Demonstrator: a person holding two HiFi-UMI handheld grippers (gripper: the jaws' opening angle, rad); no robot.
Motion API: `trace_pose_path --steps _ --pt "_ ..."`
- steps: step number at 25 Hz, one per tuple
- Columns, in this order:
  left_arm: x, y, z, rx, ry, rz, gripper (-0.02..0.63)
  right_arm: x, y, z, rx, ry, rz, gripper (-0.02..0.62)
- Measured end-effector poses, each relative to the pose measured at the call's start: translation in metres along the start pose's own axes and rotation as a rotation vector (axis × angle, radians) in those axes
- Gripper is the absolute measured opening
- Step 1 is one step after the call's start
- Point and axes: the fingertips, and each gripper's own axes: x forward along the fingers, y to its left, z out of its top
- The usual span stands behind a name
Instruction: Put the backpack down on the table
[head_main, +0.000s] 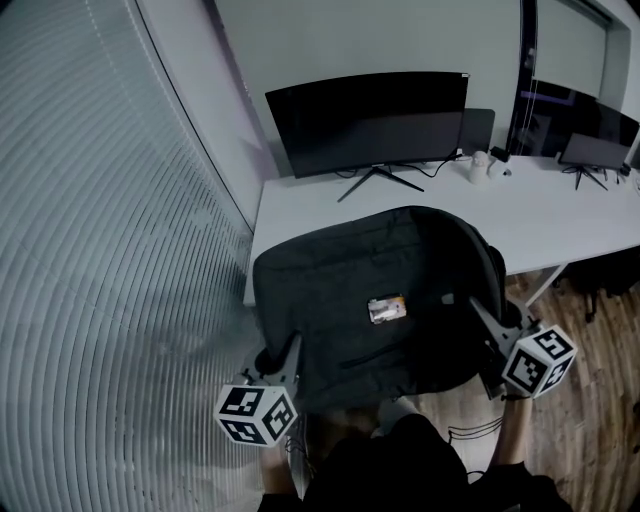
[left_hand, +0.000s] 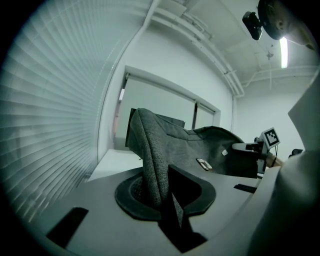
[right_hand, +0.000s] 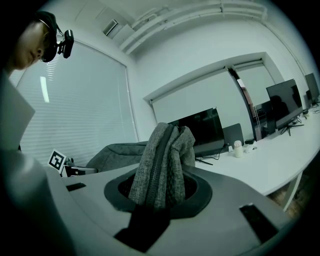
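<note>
A dark grey backpack (head_main: 380, 300) hangs in the air between my two grippers, its far half over the near edge of the white table (head_main: 560, 215). A small label (head_main: 386, 309) shows on its face. My left gripper (head_main: 283, 362) is shut on the bag's left edge, and grey fabric (left_hand: 152, 165) runs up out of its jaws. On the bag's right edge my right gripper (head_main: 487, 318) is shut, with a bunched fold carrying a zip (right_hand: 162, 167) between its jaws. In the left gripper view the backpack (left_hand: 200, 150) stretches across to the other gripper.
A large dark monitor (head_main: 370, 125) stands on the table behind the bag. Small white items (head_main: 485, 168) sit to its right, and a second monitor (head_main: 590, 150) stands farther right. Closed blinds (head_main: 100, 250) fill the left side. Wooden floor (head_main: 590, 400) lies at the right.
</note>
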Motion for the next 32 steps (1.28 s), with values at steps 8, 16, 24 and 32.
trace_pose_path --steps 8,16,24,32 --pt "0.039 0.014 0.022 0.002 -0.021 0.015 0.067 0.041 -0.026 0.021 -0.004 -0.01 0.027 0.106" --pt "0.114 0.063 0.05 -0.026 -0.02 0.046 0.067 0.137 -0.063 0.044 -0.012 0.018 0.056 0.106" --pt "0.131 0.069 0.05 -0.035 -0.051 0.101 0.067 0.169 -0.081 0.048 -0.029 0.014 0.119 0.106" --pt "0.199 0.116 0.065 -0.055 -0.024 0.121 0.067 0.253 -0.114 0.054 -0.021 0.053 0.132 0.106"
